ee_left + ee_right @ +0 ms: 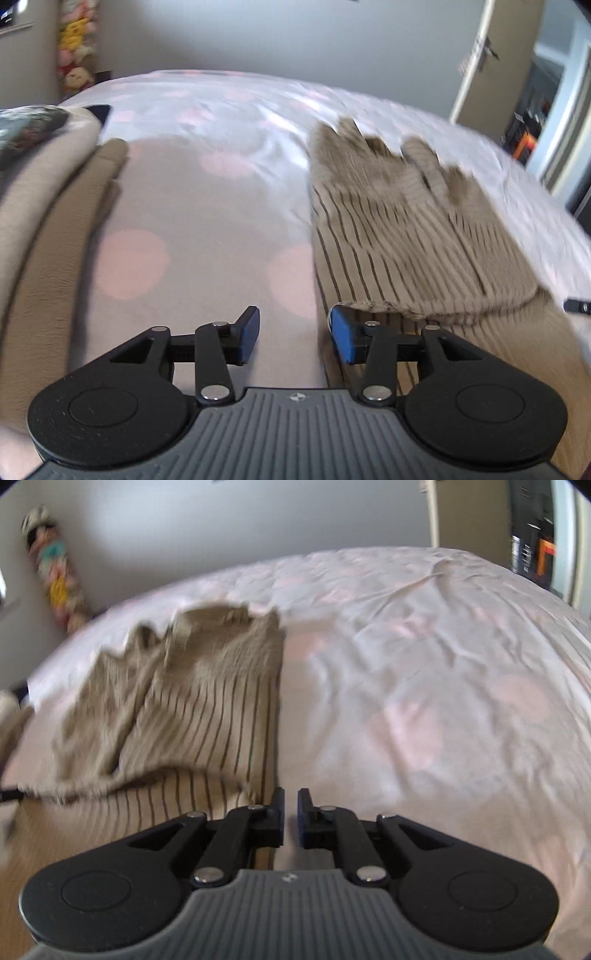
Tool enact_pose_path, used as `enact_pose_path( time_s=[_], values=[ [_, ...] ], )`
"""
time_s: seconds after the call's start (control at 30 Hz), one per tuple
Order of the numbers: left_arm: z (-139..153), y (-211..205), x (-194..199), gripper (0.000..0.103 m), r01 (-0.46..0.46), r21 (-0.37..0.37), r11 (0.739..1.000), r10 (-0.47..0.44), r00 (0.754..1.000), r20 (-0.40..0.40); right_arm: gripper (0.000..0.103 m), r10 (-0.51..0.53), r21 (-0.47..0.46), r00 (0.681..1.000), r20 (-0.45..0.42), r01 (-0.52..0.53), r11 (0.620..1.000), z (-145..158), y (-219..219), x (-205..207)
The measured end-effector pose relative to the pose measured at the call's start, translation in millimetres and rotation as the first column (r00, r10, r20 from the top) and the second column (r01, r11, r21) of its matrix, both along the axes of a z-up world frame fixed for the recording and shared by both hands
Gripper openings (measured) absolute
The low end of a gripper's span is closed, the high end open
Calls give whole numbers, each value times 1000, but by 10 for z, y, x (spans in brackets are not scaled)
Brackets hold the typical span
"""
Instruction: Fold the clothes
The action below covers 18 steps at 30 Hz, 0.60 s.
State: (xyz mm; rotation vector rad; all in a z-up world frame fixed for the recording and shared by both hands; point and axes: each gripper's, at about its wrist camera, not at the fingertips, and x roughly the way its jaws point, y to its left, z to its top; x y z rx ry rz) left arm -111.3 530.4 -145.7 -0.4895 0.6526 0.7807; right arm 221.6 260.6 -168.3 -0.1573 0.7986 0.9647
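On the bed (424,672), my left tool (294,334) hangs with jaws spread at the near edge of a striped beige sweater (399,229); my right tool (291,818), nearly pressed together, holds nothing. The knit, partly doubled over itself, looks soft, light and floppy; I judge its hem corners the best grip.
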Motion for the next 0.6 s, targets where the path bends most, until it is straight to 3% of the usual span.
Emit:
enact_pose_path(
  time_s=[0.17,0.3,0.37,0.5,0.6],
  values=[
    [234,116,-24,51,-5,38,999,5,1000,19,29,49,25,999,-5,-49,998,142,20,56],
    [282,351,250,52,98,51,994,-94,993,-65,35,136,-12,990,-21,-137,991,187,333,218],
    [268,495,428,56,145,28,989,-142,986,-91,41,180,-29,983,-29,-180,983,209,489,299],
    [97,822,791,61,176,-38,984,-180,978,-107,70,243,-59,970,-22,-243,968,192,932,435],
    [-43,993,1034,61,206,-60,977,-212,971,-112,73,285,-96,958,-24,-286,953,111,1291,524]
  ],
)
